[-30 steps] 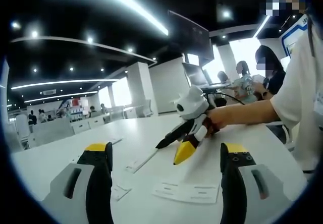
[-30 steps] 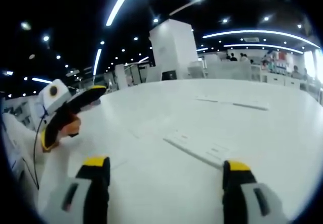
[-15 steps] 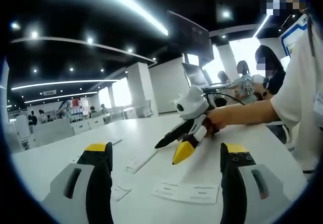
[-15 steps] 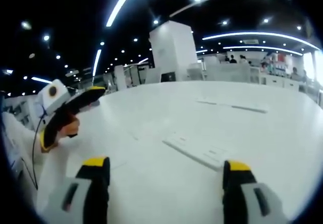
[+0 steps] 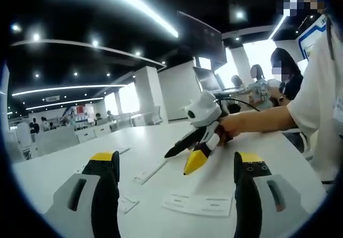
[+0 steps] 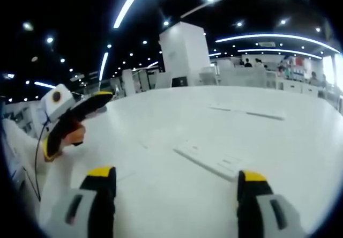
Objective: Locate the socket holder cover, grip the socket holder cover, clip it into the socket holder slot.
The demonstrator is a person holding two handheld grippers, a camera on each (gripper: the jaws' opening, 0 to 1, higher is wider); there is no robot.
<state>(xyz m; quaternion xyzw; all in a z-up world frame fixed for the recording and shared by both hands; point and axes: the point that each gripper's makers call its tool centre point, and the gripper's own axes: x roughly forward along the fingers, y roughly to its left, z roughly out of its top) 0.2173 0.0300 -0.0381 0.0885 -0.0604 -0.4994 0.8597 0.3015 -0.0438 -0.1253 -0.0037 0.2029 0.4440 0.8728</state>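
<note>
On the white table [image 6: 278, 136] the flat cover [image 6: 210, 160] lies just ahead of the right gripper [image 6: 174, 184], jaws spread and empty like the left gripper [image 5: 176, 165], so lower it level and straddle one edge

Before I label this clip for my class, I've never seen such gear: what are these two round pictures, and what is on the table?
A person holds a hand-held two-jaw gripper in each hand, and each carries a fisheye camera looking out along its own jaws. In the left gripper view, the left gripper stands open and empty above the white table, and the right gripper comes in from the right, held in the person's hand. The right gripper view looks across the same table. Flat white pieces lie there: a rectangular plate and a long strip. Nothing is held yet.
</note>
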